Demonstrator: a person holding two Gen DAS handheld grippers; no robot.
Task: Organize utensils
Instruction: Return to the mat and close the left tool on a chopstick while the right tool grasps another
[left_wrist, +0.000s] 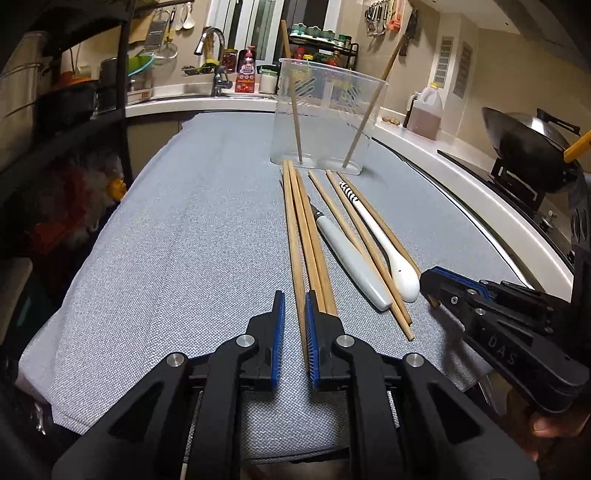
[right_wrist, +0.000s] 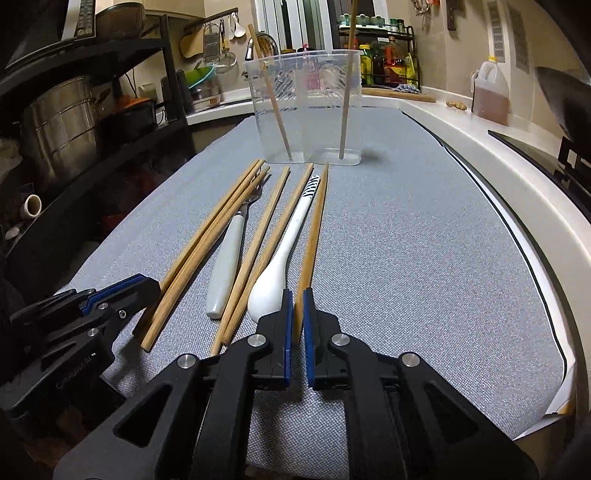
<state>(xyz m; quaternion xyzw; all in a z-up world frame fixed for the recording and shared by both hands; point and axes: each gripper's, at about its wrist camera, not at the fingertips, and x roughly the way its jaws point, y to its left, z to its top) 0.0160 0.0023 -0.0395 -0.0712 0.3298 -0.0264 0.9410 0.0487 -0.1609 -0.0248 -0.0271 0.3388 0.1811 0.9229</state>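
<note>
Several wooden chopsticks, a white-handled fork (left_wrist: 351, 258) and a white spoon (left_wrist: 400, 275) lie on a grey cloth (left_wrist: 166, 240). Behind them a clear plastic container (left_wrist: 328, 110) holds two upright chopsticks. My left gripper (left_wrist: 294, 297) is nearly closed over the leftmost chopstick (left_wrist: 295, 236). That chopstick runs through the narrow gap against the right pad, with a sliver of cloth beside it. My right gripper (right_wrist: 298, 293) has its pads shut on the near end of the rightmost chopstick (right_wrist: 314, 229), next to the spoon (right_wrist: 271, 291). The left gripper (right_wrist: 147, 291) sits beside it.
On the right runs a white counter edge with a black wok (left_wrist: 528, 147) and an oil jug (left_wrist: 424, 110). A black rack (right_wrist: 173, 92) with a steel pot (right_wrist: 59, 122) stands on the left. A sink tap (left_wrist: 218, 55) and bottles are at the back.
</note>
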